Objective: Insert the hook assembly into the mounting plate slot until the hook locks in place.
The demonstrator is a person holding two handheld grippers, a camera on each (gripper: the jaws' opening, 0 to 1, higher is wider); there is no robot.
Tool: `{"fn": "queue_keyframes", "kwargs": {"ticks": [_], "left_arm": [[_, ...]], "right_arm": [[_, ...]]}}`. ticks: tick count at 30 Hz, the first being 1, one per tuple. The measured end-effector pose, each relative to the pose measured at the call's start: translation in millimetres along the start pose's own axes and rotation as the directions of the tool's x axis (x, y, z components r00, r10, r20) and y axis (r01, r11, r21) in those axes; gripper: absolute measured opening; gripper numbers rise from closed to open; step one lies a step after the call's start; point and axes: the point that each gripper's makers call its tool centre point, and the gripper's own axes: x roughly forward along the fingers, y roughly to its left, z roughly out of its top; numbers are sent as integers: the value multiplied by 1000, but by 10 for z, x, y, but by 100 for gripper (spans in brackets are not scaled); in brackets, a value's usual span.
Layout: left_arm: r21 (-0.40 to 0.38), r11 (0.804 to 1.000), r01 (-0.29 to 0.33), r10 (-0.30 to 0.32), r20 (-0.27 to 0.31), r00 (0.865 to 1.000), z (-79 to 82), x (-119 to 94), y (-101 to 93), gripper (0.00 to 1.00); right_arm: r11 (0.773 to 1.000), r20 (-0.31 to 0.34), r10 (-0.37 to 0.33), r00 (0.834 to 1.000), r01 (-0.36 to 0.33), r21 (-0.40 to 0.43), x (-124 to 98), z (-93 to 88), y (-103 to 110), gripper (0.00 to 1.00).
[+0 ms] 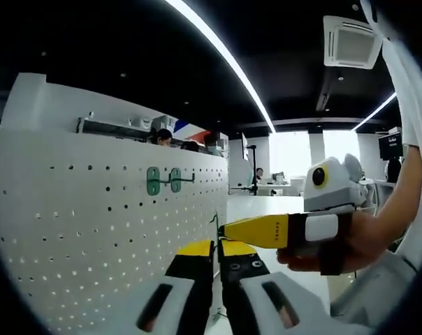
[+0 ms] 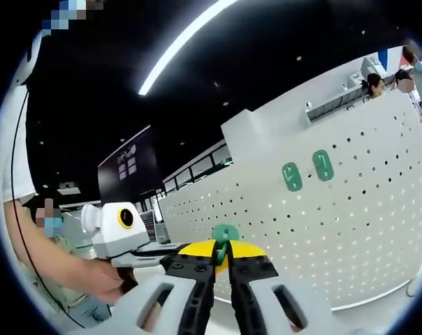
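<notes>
The right claw [image 2: 222, 266] pinches the green hook assembly [image 2: 225, 234] at its tips, clear of the pegboard [image 2: 351, 237], presumably for slotting into the 2 mounting plates [image 2: 307, 171] ahead; the left claw [image 1: 217, 252] is pressed together.

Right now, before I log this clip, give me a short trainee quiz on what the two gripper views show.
1. How many green plates sit on the white pegboard in the right gripper view?
2. True or false: the right gripper is shut on a green piece.
3. What colour are that gripper's jaw tips? A red, B yellow, C blue.
Key: 1 two; 2 true; 3 B.
</notes>
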Motion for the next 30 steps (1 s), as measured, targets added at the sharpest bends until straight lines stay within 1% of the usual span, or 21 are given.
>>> {"fn": "queue_keyframes", "kwargs": {"ticks": [3, 4, 7, 9, 16, 18, 23, 24, 26, 27, 28, 29, 30], "left_arm": [[0, 1000, 0, 0, 2, 1000, 8, 1, -2, 2], [7, 1000, 2, -2, -3, 1000, 1, 1, -9, 2], [7, 1000, -1, 1, -4, 1000, -13, 5, 3, 2], [11, 1000, -4, 4, -4, 1000, -5, 11, -5, 2], [16, 1000, 2, -2, -4, 1000, -5, 19, -10, 2], [3, 1000, 4, -4, -5, 1000, -15, 15, -4, 2], [-1, 1000, -8, 8, -6, 1000, -24, 8, 8, 4], [-22, 1000, -8, 7, -8, 1000, -30, 7, 10, 4], [-30, 1000, -6, 5, -10, 1000, -30, 4, 7, 5], [-53, 999, -8, 7, -20, 1000, -43, 4, 8, 7], [-60, 998, -13, 11, -29, 1000, -59, 6, 33, 11], [-62, 998, -20, 18, -36, 999, -76, 7, 49, 19], [-78, 996, -36, 31, -59, 998, -123, 7, 75, 26]], "right_arm": [[1000, 7, -6, 1000, 6, -19, -2, 8, 4, 2], [999, 0, -14, 1000, 14, -32, -3, 4, -7, 2], [1000, -2, -15, 1000, 15, -21, 0, 2, -19, 1], [999, -3, -22, 1000, 22, -34, -3, 10, -20, 1], [999, -6, -24, 1000, 24, -41, -10, 11, -31, 0], [999, -10, -24, 1000, 23, -44, -6, 7, -25, 0], [999, -18, -20, 1000, 19, -45, 3, -5, -27, 0], [999, -21, -19, 1000, 18, -46, 3, -5, -25, 0], [999, -24, -18, 1000, 17, -48, 2, -9, -24, 0], [999, -24, -18, 1000, 17, -47, 2, -8, -23, 0], [999, -24, -19, 1000, 17, -46, 1, -7, -26, 0], [999, -23, -20, 1000, 19, -44, 1, -5, -30, 0], [999, -24, -19, 1000, 18, -39, 2, -6, -34, 0]]}}
